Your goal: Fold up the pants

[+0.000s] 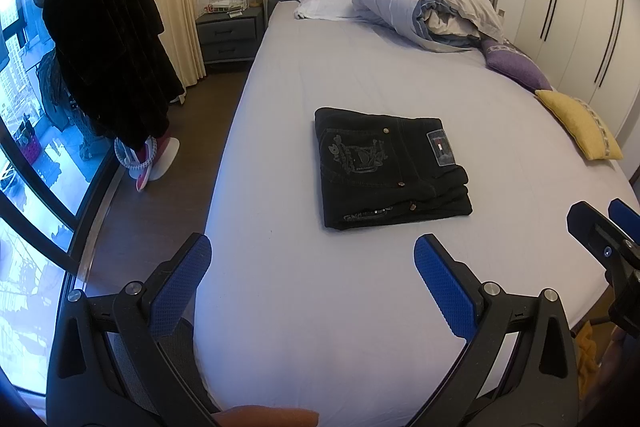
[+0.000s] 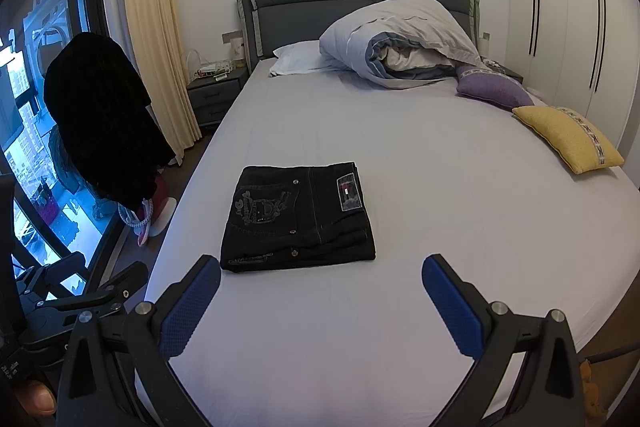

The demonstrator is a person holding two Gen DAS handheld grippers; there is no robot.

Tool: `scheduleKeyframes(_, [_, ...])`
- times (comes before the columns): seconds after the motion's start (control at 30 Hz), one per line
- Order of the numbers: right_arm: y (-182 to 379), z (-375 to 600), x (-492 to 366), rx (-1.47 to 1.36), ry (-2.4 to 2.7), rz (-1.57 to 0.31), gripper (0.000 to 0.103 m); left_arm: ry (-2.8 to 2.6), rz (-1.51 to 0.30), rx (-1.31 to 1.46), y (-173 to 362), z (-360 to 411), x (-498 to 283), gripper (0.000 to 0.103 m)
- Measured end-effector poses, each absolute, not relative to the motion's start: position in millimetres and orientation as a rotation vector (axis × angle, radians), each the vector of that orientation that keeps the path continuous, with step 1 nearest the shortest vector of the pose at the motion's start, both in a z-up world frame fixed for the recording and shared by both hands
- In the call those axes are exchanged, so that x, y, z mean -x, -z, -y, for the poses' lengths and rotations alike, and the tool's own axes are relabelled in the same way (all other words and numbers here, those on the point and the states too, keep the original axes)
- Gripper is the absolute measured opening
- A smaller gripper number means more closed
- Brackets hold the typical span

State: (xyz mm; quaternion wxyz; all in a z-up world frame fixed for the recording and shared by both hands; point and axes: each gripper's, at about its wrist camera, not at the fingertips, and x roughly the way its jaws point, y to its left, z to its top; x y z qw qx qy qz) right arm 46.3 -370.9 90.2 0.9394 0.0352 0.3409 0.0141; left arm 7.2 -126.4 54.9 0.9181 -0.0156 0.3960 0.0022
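Pants (image 1: pixel 390 169): black, folded into a flat stack, mid-bed (image 1: pixel 400 307) (back pocket up).
Label: waistband patch (image 2: pixel 349 194), writing too small to read.
Pocket: grey embroidered crest.
Nightstand (image 1: pixel 229 35): small items on top, unclear.
Left gripper (image 1: pixel 312 259): spread, holding nothing, short of pants.
Right gripper (image 2: pixel 320 281): spread, holding nothing.

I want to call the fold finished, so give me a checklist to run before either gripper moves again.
1. Pants folded into a compact stack: ok.
2. Stack lies flat on the bed sheet, well inside the edges: ok.
3. Left gripper open, holding nothing: ok.
4. Right gripper open, holding nothing: ok.
5. Both grippers clear of the pants, no contact: ok.
6. Hidden layers of the stack aligned: cannot tell.
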Motion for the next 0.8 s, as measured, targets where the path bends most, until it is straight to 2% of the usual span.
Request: scheduleKeyframes(0.8, [-79.1, 368.4, -42.5, -0.068, -0.042, -0.722, 0.103, -0.004, -0.836, 0.037, -45.9, 121.3, 0.2, 0.103])
